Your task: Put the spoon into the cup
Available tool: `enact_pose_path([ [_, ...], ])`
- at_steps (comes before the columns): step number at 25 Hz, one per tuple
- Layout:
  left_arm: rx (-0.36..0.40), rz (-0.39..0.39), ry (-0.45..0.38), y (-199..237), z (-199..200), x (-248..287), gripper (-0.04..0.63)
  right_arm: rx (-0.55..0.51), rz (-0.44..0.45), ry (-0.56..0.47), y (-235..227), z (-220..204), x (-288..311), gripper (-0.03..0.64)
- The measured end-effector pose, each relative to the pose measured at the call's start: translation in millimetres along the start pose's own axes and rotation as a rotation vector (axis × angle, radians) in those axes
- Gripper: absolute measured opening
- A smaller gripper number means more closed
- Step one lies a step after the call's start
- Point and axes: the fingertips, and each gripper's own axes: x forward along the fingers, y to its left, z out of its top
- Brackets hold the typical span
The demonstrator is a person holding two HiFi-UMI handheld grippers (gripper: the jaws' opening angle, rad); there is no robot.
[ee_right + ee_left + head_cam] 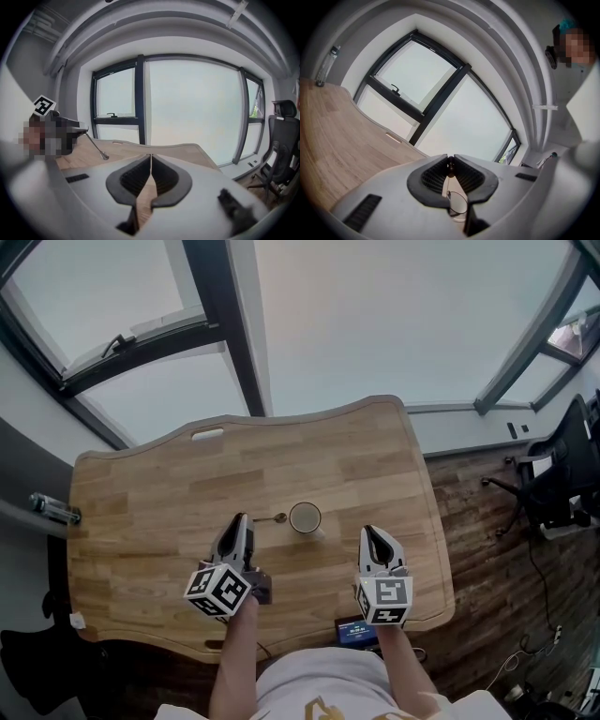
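Metal spoon [272, 518] is pinched by its handle in the left gripper [242, 518] jaws, bowl end out ahead beside the cup [305, 517], not yet in it, so insertion remains; right gripper [369, 533] jaws are closed, empty.

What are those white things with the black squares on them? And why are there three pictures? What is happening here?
Those are two grabbing tools, and a person holds one in each hand. The head view comes from a camera on the person's head, looking down at a wooden table. The other two pictures come from small cameras riding on each tool, looking along its two jaws. A cup stands on the table. The left gripper pinches a spoon by its handle. The spoon's bowl is close beside the cup, not in it yet. The right gripper is shut and holds nothing. The cubes with black squares are just parts of the grippers.
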Motion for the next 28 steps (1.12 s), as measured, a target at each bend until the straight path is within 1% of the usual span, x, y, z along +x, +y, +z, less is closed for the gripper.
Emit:
enact_pose_path([
  [18, -0.016, 0.018, 0.050, 11.8, -18.6, 19.5, 0.051, 0.013, 0.063, 0.060, 8.5, -21.7, 27.8, 0.032],
  [28, -0.019, 0.016, 0.062, 11.2, -22.1, 23.9, 0.051, 0.015, 0.080, 0.070, 12.0, -23.6, 34.5, 0.032],
])
